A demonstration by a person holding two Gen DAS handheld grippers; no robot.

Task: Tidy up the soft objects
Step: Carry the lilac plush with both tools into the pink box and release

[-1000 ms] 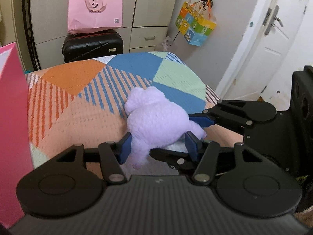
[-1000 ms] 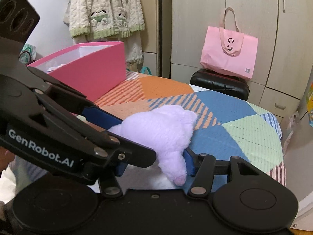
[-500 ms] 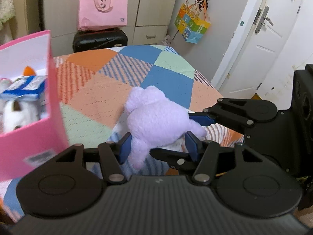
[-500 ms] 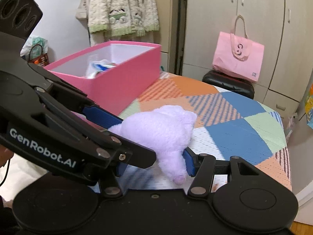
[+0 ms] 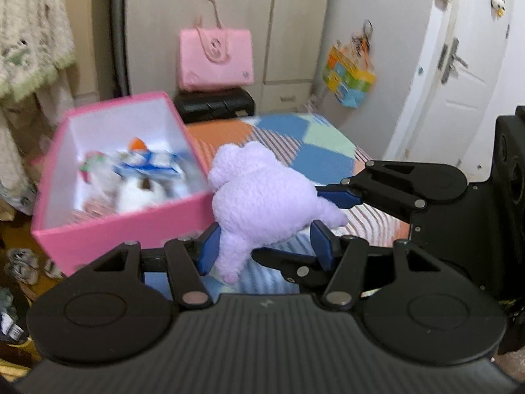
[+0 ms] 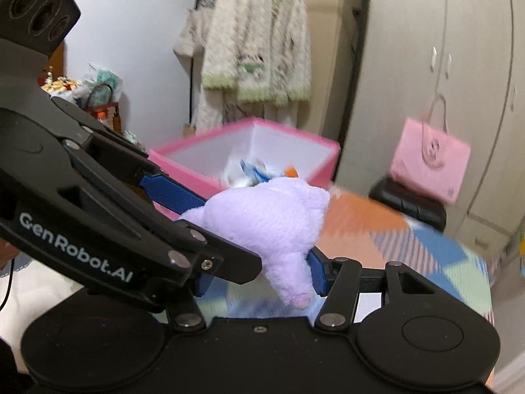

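Change: your pink box [image 5: 124, 226] is swinging into full view beside the toy, where a second ago only its edge was showing.
Left gripper [image 5: 264, 243]: you're clamping its blue jaws on the purple plush toy [image 5: 262, 203] from both flanks.
Right gripper [image 6: 259, 272]: its jaws are also pinching the plush, down at a dangling leg.
Toy: it's hanging lifted above the patchwork bedspread [image 5: 321, 154], right at the box's near corner.
Box: blurred soft things [image 5: 137, 177] are lying inside.
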